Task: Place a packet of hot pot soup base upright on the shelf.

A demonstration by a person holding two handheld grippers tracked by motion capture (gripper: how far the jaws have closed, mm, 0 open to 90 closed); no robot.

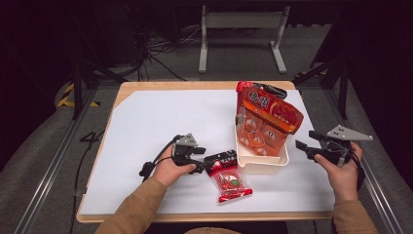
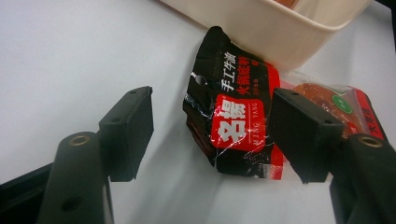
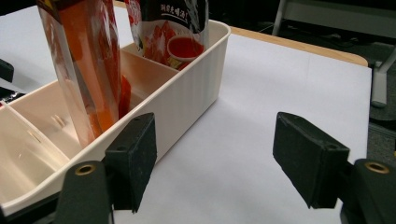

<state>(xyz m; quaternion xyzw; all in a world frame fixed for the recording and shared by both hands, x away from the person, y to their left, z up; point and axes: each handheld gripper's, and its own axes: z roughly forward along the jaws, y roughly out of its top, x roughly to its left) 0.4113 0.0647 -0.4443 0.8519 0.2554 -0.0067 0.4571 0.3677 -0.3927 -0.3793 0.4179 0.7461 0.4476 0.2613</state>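
On the white table (image 1: 146, 126), the left tongs (image 2: 212, 135) are spread around a black-and-red snack packet (image 2: 233, 121) lying beside a clear candy packet (image 1: 230, 184). Right tongs (image 3: 215, 158) are spread beside the cream divided bin (image 3: 187, 98) holding upright orange bags (image 1: 268, 114).

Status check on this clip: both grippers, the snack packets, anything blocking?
Left gripper open, jaws either side of black packet on the table. Right gripper open, empty, beside cream bin. Clear red packet next to the black one.
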